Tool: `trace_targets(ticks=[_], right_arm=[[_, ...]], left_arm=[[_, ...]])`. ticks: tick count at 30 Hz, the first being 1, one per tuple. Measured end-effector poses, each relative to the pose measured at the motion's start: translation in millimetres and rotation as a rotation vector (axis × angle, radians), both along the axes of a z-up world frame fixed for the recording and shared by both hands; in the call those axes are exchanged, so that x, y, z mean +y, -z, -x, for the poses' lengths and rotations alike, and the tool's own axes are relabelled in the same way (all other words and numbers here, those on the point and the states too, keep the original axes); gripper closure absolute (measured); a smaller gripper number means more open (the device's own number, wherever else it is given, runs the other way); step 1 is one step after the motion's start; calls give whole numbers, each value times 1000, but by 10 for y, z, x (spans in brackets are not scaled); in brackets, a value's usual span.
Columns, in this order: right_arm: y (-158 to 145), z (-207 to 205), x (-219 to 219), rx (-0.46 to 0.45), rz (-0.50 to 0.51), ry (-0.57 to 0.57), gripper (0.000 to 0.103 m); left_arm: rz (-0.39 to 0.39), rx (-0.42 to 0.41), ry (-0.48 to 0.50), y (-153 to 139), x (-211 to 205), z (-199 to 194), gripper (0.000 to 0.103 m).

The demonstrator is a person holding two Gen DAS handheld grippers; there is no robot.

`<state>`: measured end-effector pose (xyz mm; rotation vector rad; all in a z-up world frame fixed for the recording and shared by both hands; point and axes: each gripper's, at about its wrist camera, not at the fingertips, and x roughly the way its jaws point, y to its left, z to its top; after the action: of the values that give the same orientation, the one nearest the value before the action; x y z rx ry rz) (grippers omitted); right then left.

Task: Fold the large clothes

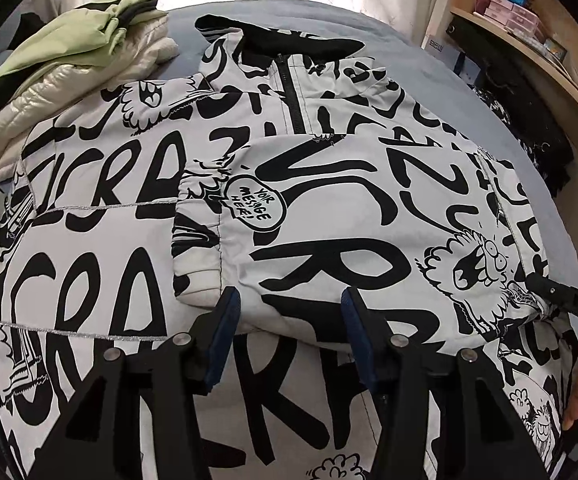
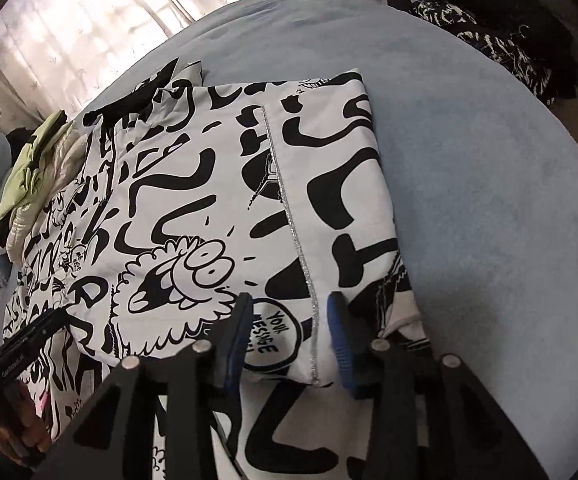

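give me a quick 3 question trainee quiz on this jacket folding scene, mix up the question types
1. True or false: the printed jacket has a sleeve folded across its front.
2. Multiple choice: where does the pile of folded clothes lie in the left wrist view? A) upper left, beside the jacket B) on the wooden shelf C) between the left gripper fingers
3. Fill in: the speech bubble on the sleeve reads "your ____ here".

Key: 1 true; 2 A; 3 message (drawn with odd spelling).
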<state>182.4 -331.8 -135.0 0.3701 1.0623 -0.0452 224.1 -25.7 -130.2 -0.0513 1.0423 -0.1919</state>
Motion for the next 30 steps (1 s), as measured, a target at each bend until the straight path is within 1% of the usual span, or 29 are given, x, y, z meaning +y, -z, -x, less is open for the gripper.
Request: trace_targets(ticks=[6,10,11,14,16,21,24,30], right_arm=[[1,55,76,-13,16,14,61],[-99,243,122,-36,-43,46,60],[-124,282,132,-42,-54,47,60],[-194,487,206,-47,-141,40,60],[-232,633,299,-47,-167,30,60],[-334,917,602,-45,-171,-19,60],[-411,1043,822,-42,-149,-58,60],[-629,1231,1197,-76,-117,-117,60]], left_arm=[[42,18,-33,9,11,88,52],[44,6,-42,-110,17,246,52],[42,2,-40,-149,23,291,52],[43,-10,-37,-289,70,477,52],[47,-21,-37,-383,118,609,52],[31,-60,-42,-627,288,977,52],[22,-81,-48,-734,413,1166,52],[29,-109,-77,-917,765,1506,52]])
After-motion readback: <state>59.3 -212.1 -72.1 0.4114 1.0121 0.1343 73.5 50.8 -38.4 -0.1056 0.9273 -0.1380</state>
